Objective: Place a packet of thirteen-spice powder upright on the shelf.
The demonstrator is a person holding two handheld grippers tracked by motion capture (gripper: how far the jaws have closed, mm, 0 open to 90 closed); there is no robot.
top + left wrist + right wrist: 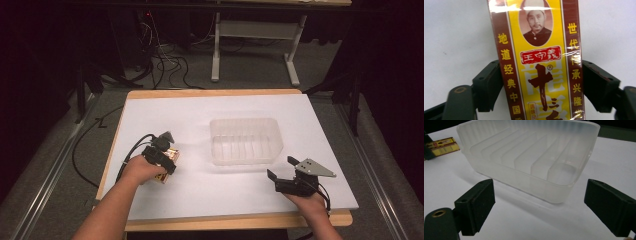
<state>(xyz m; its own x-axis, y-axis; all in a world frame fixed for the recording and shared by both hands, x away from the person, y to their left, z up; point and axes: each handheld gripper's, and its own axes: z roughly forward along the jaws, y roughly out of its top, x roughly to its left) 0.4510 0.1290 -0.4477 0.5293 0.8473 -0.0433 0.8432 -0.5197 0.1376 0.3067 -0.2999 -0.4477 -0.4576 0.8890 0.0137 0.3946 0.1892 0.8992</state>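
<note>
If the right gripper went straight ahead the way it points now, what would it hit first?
Most likely the clear plastic bin: it stands straight ahead of the right gripper, whose open jaws hold nothing, with bare white tabletop between them. Exact depth is hard to judge.

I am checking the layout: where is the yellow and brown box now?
In the high view the yellow and brown box lies on the white table, left of the clear tray, between the left gripper's jaws.
</note>
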